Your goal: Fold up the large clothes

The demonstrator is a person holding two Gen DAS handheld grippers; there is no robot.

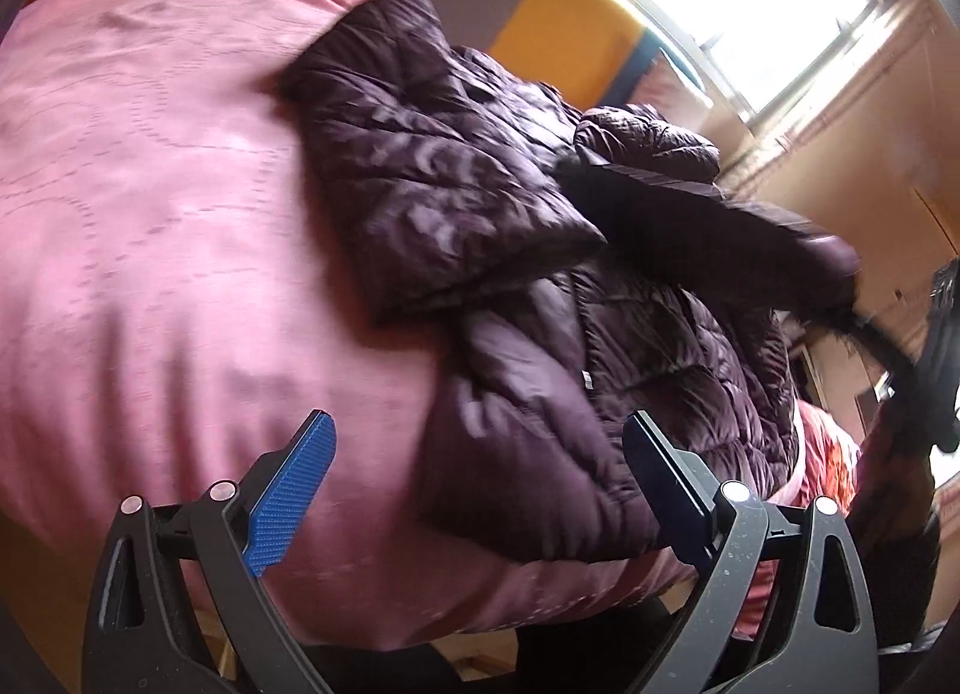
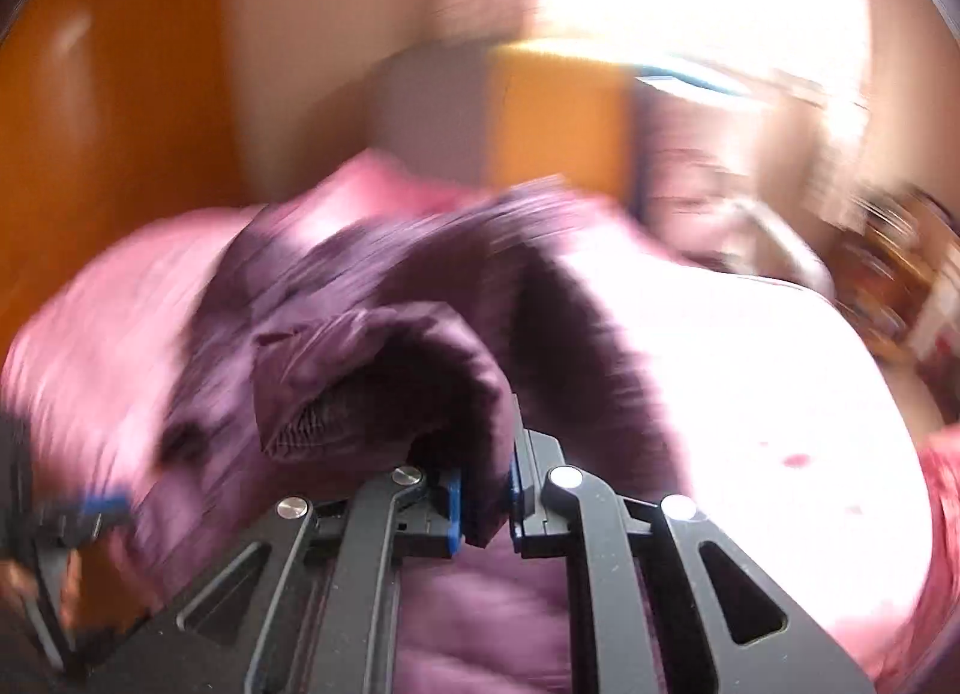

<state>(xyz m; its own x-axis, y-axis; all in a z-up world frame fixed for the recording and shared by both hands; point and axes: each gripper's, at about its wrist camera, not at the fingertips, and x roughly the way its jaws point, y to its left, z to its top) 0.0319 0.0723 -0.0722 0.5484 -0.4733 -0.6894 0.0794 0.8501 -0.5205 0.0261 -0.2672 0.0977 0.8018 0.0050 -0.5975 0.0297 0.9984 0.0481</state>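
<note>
- My left gripper (image 1: 474, 490) stands wide open with nothing between its fingers; it tilts down toward the bed, the left finger over the pink bedspread (image 1: 150, 202) and the right finger just beside the jacket's near hem.
- Ahead of those open fingers lies the dark purple quilted jacket (image 1: 480, 226), spread crumpled on the bedspread, one panel already lapped over the body.
- Further right, a sleeve (image 1: 720, 214) lifts off the pile toward my other hand.
- My right gripper (image 2: 485, 505) is clamped tight on a fold of the sleeve's cuff (image 2: 384, 370), the fabric pinched between the blue pads; the view is badly blurred.
- It also points downward, the cuff bunched just above and left of its fingertips.
- To do this fold well, I judge I should carry the sleeve across the body in one smooth arc, keep the cuff pinched, and set my left fingers on the hem so the jacket does not drag.
</note>
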